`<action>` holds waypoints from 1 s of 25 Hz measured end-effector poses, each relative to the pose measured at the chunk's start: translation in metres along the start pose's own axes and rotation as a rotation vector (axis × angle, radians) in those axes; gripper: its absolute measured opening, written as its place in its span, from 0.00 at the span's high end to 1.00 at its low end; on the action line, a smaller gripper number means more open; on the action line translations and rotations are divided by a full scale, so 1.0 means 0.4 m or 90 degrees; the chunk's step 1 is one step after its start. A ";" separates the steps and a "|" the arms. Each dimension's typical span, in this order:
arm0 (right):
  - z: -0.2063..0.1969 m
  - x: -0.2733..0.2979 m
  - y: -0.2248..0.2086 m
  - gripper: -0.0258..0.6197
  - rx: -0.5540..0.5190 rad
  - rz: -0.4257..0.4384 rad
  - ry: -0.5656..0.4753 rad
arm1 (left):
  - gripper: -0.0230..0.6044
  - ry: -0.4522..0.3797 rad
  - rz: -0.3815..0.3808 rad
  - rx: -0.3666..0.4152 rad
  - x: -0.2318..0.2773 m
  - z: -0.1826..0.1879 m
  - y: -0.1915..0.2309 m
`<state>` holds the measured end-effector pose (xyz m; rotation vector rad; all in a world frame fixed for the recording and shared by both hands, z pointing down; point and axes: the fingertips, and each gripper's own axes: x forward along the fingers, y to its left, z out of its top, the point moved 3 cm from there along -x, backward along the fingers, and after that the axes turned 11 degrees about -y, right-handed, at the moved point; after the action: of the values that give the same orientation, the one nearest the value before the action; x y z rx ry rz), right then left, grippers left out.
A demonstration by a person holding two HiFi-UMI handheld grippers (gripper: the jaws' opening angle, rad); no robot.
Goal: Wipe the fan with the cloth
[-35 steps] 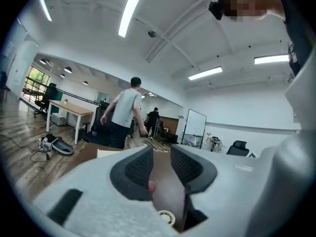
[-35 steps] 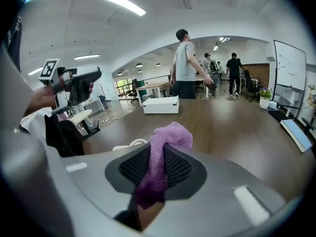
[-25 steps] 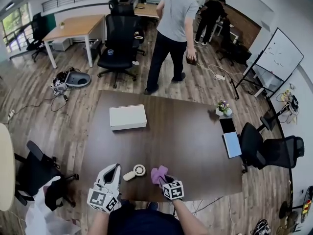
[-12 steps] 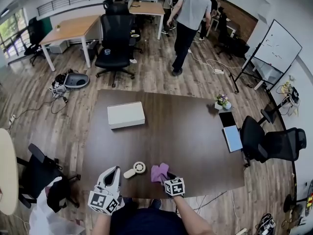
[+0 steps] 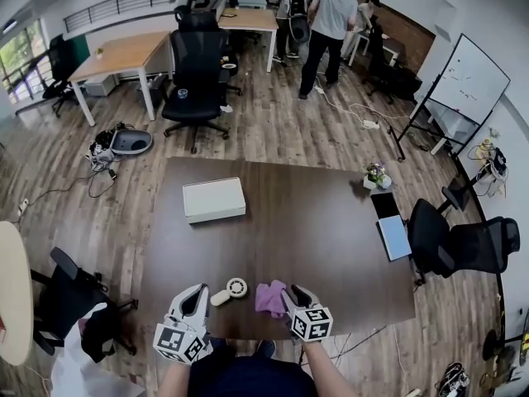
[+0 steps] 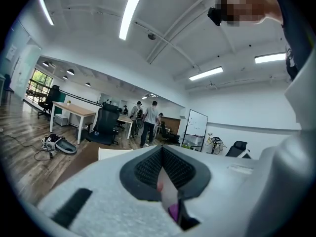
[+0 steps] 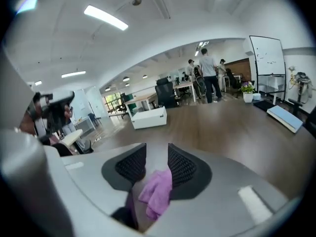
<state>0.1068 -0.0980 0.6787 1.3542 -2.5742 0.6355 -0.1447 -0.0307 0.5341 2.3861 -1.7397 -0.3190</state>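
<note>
A small white hand fan lies on the dark table near its front edge, handle pointing left. Just right of it lies a crumpled purple cloth. My right gripper hangs right of and above the cloth. Its jaws have just been opening and stand apart. The cloth shows below, through the gap, with no pad pressing on it. My left gripper hovers left of the fan, shut with nothing in it. A purple sliver of cloth shows past its jaws.
A white box lies on the table's far left. A flower pot and a closed laptop sit at the right edge. A black office chair stands beside the table on the right. People stand far behind.
My right gripper has lifted off the purple cloth and drawn back towards me, jaws wider apart. The cloth stays on the table. The left gripper has hardly moved. People at the back walked farther away.
</note>
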 end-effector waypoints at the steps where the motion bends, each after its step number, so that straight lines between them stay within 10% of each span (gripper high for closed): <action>1: 0.047 -0.014 0.012 0.74 0.009 0.004 -0.034 | 0.97 0.001 0.000 -0.001 0.002 -0.003 0.001; 10: 0.310 -0.124 0.162 0.94 -0.121 0.055 -0.187 | 0.97 0.023 -0.023 0.003 0.017 -0.031 -0.012; 25: 0.289 -0.147 0.181 0.94 -0.142 0.085 -0.164 | 0.97 0.031 -0.034 0.013 0.026 -0.035 -0.008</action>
<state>0.0875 -0.0690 0.5342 1.2733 -2.8518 0.1912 -0.1349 -0.0394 0.5460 2.4364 -1.6698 -0.2491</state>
